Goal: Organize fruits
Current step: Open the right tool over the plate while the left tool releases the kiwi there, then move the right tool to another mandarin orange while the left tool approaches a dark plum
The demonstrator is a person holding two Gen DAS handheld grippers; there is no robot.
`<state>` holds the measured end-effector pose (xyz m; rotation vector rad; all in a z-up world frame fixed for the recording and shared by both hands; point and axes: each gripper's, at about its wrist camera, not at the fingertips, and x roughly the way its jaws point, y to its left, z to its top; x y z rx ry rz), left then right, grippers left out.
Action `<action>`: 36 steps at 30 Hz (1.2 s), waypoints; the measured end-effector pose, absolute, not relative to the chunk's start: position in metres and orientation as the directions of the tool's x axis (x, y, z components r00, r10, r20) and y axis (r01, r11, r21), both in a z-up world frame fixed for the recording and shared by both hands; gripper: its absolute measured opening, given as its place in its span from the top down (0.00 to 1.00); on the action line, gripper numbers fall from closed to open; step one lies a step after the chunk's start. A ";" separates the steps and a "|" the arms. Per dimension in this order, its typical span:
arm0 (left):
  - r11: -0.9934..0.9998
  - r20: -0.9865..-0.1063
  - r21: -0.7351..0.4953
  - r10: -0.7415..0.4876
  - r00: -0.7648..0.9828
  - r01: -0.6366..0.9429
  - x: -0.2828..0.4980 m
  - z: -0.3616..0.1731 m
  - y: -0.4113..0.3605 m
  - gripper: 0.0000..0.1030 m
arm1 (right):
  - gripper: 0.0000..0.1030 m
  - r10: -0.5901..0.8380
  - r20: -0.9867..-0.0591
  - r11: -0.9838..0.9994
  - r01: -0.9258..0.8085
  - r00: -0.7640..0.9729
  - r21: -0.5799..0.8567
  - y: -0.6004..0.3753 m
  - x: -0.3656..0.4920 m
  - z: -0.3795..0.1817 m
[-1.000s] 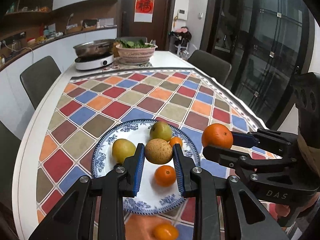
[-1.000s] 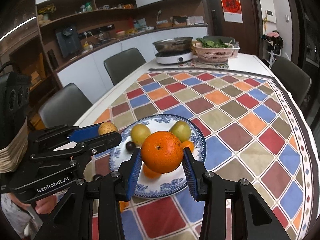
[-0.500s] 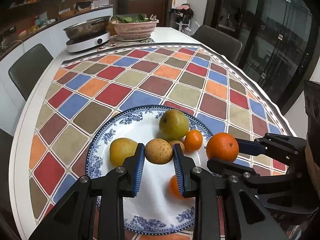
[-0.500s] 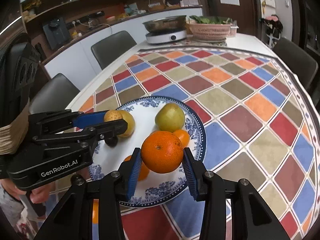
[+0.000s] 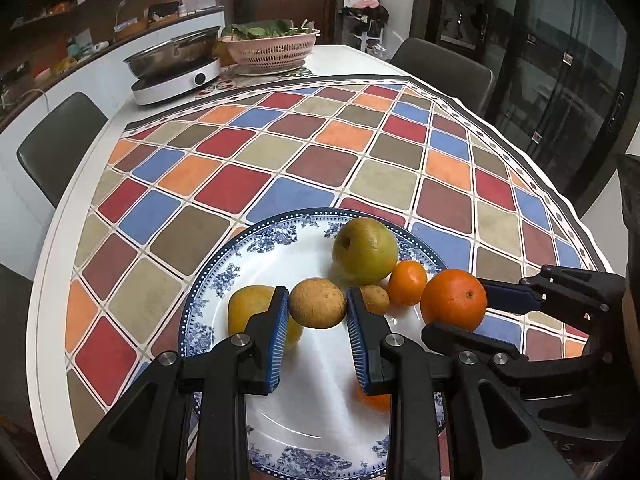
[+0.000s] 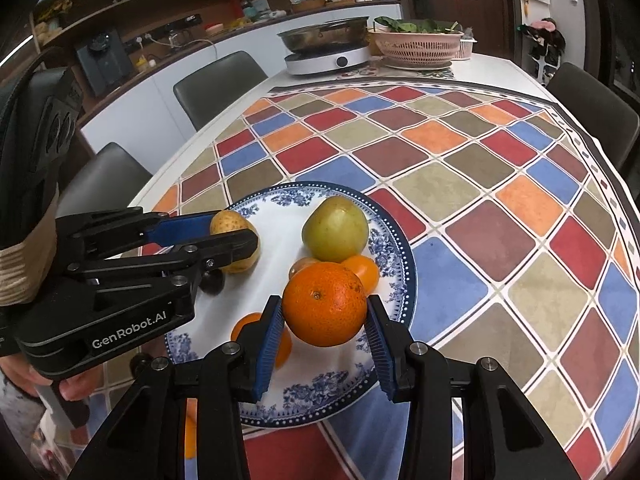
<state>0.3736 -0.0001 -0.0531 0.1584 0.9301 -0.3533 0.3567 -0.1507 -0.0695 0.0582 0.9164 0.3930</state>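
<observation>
Presently plate [image 5: 224,280] holds pear [image 5: 365,250], tangerines [image 5: 407,282].

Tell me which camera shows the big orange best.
The right wrist view: the big orange sits front and centre between the right hand-held gripper pads, stem dimple visible. The left wrist view shows it smaller, off to the right, partly covered by that gripper's lower finger.
</observation>
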 end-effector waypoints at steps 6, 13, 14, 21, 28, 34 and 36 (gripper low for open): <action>0.939 -0.800 -0.009 -0.214 0.560 0.345 0.370 -0.046 0.004 0.60 | 0.58 0.339 -0.764 0.934 -0.290 0.549 0.206 -0.152 0.356 -0.068; 0.944 -0.787 0.011 -0.195 0.585 0.330 0.346 -0.029 0.009 0.60 | 0.58 0.328 -0.741 0.939 -0.288 0.586 0.187 -0.153 0.341 -0.052; 0.945 -0.783 0.010 -0.195 0.591 0.326 0.341 -0.025 0.011 0.60 | 0.58 0.327 -0.737 0.939 -0.289 0.592 0.186 -0.153 0.338 -0.049; 0.950 -0.733 -0.005 -0.216 0.645 0.312 0.301 0.008 0.022 0.60 | 0.58 0.343 -0.690 0.936 -0.298 0.637 0.190 -0.153 0.307 -0.020; 0.954 -0.695 0.003 -0.213 0.687 0.299 0.262 0.033 0.034 0.60 | 0.58 0.360 -0.652 0.929 -0.320 0.667 0.186 -0.144 0.270 0.005; 0.953 -0.656 0.001 -0.227 0.720 0.301 0.232 0.051 0.048 0.60 | 0.58 0.374 -0.631 0.924 -0.334 0.680 0.187 -0.132 0.241 0.020; 0.954 -0.644 0.006 -0.226 0.730 0.301 0.224 0.055 0.051 0.60 | 0.58 0.371 -0.624 0.925 -0.337 0.688 0.177 -0.128 0.233 0.025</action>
